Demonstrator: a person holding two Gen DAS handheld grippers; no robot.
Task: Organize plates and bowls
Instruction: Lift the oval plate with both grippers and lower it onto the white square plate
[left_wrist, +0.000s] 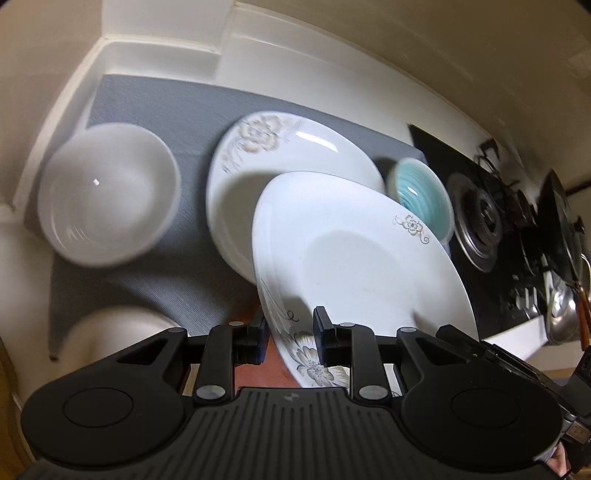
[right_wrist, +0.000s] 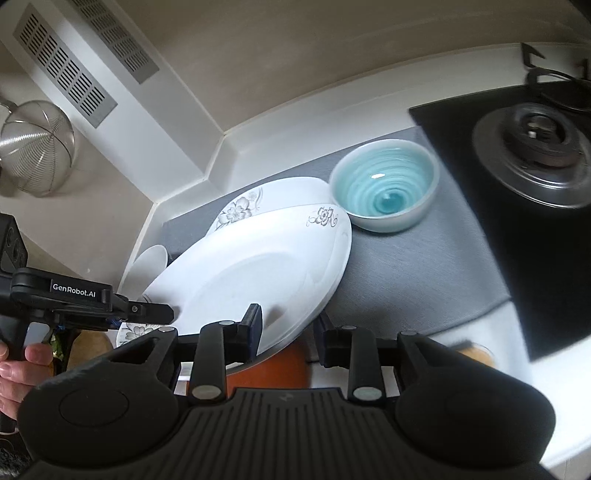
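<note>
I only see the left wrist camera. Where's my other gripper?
Observer: The right gripper is at the plate, with its near rim between the fingers and a gap on one side.
Operator: Is anything in the blue bowl? The plate hides half of it.
Observer: No, the bowl is empty.
Operator: What's on the wall?
Observer: A wire strainer hangs there, below a vent.

Two floral plates (left_wrist: 354, 243) (left_wrist: 295, 147), one white bowl (left_wrist: 107, 192), one turquoise bowl (right_wrist: 384, 184).
</note>
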